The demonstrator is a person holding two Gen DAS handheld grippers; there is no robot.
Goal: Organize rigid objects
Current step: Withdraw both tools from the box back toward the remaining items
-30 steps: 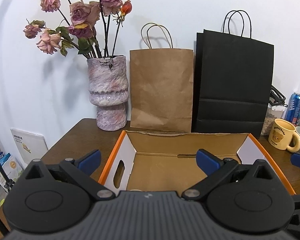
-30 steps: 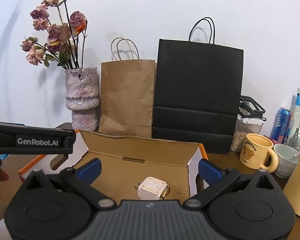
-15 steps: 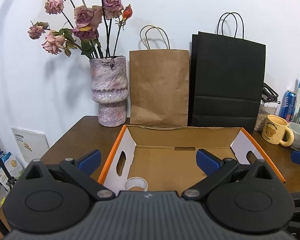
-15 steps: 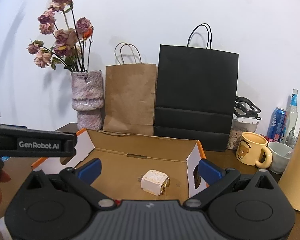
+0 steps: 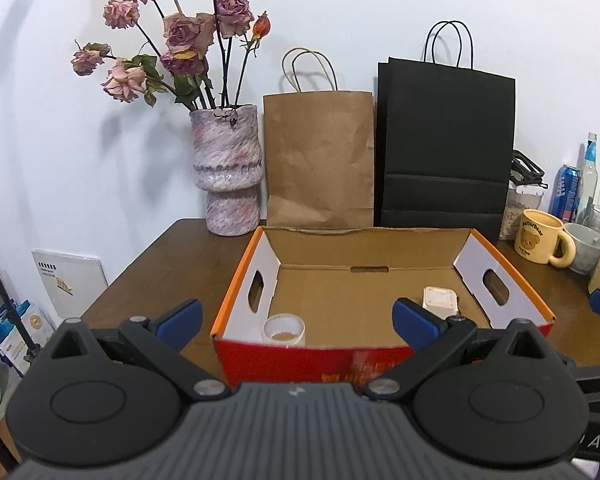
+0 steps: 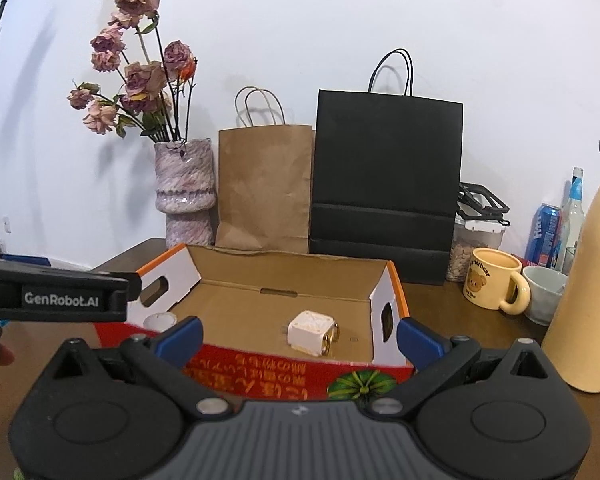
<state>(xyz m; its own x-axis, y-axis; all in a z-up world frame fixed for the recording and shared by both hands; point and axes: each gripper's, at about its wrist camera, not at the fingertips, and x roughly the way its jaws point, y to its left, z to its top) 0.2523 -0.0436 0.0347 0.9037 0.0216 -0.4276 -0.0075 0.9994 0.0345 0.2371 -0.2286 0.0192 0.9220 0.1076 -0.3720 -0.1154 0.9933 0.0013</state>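
Both claws are pulling back from the cardboard box [image 5: 380,280], more of its red front wall showing than a second ago. Left claw [image 5: 296,316] and right claw [image 6: 300,338] are hanging spread apart, empty. The white charger plug [image 6: 311,332] and tape roll [image 5: 284,330] are lying inside the box on the desk [image 5: 160,264]. Placement is looking finished; next item is likely pending.

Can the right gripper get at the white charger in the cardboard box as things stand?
Probably yes. The right gripper is open and empty, the box is open-topped, and the charger lies alone just past the low front wall.
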